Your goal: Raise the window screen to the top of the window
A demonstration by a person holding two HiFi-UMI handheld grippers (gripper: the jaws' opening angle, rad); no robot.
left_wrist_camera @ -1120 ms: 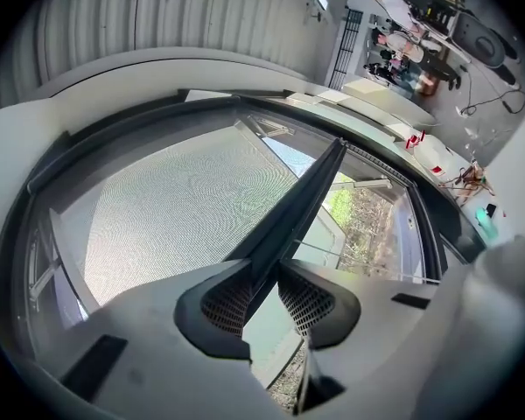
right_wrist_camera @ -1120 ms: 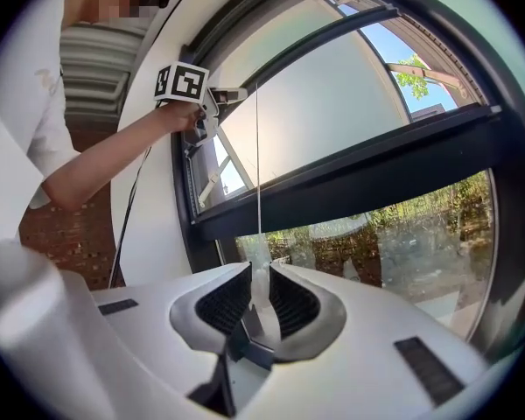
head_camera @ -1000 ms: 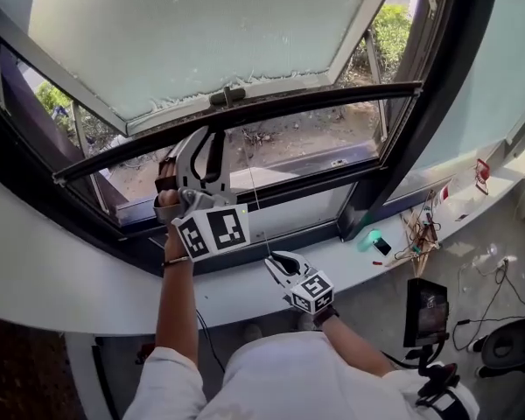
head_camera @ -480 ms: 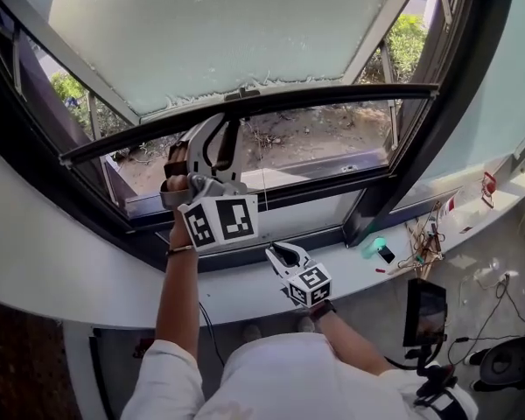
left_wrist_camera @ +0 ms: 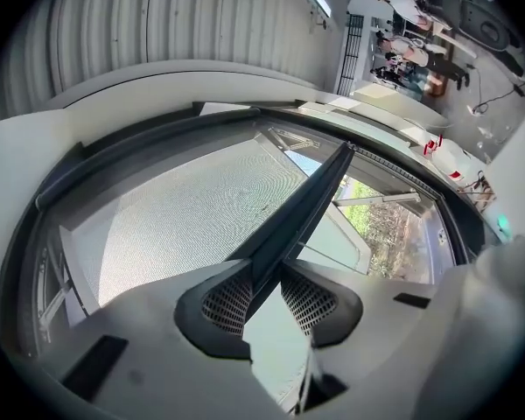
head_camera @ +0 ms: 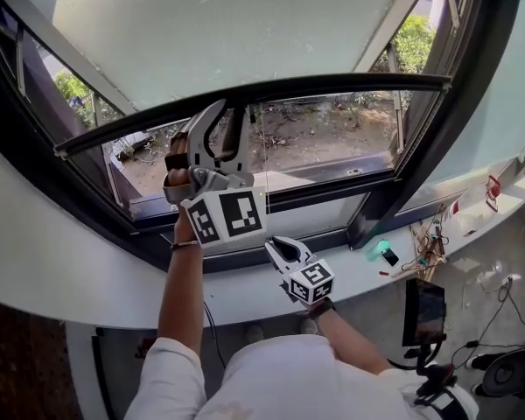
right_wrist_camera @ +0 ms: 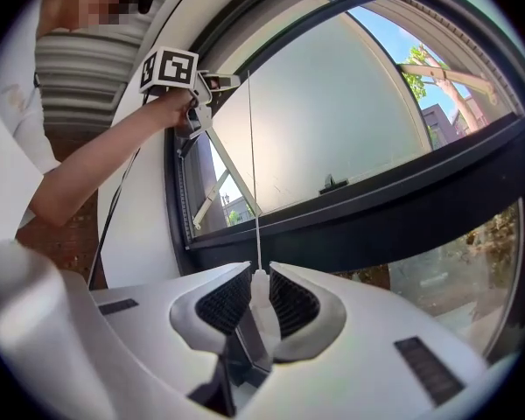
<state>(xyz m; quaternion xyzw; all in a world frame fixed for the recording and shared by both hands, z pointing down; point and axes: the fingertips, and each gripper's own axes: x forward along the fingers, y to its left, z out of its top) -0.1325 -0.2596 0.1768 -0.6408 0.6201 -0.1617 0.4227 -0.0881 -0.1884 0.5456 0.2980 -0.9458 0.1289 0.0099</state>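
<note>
The window frame [head_camera: 437, 129] is dark and fills the upper part of the head view. The window screen [head_camera: 245, 24], a fine grey mesh, covers the upper portion of the opening. Its dark bottom bar [head_camera: 350, 84] runs across partway up the frame. Below the bar the opening is uncovered, showing bare ground and shrubs outside. A white sill [head_camera: 245, 296] runs beneath the frame.

The left tongs [head_camera: 227, 116] are raised to the bar. In the left gripper view the bar [left_wrist_camera: 306, 208] passes between the two pads [left_wrist_camera: 226, 300], which lie against it on either side. These tongs have just been widening with the bar between them.

The right tongs [head_camera: 276, 250] are held lower, just above the sill. In the right gripper view they are clamped on a small white cord pull [right_wrist_camera: 260, 291]. A thin white cord [right_wrist_camera: 251, 147] rises straight up from the pull.

Markings: each cube [head_camera: 225, 219] carries black-and-white square code patterns only.

Small items lie at the right end of the sill: a green object [head_camera: 374, 250] and a tangle of wires [head_camera: 424, 239]. A dark tablet on a stand [head_camera: 426, 309] is below them.
</note>
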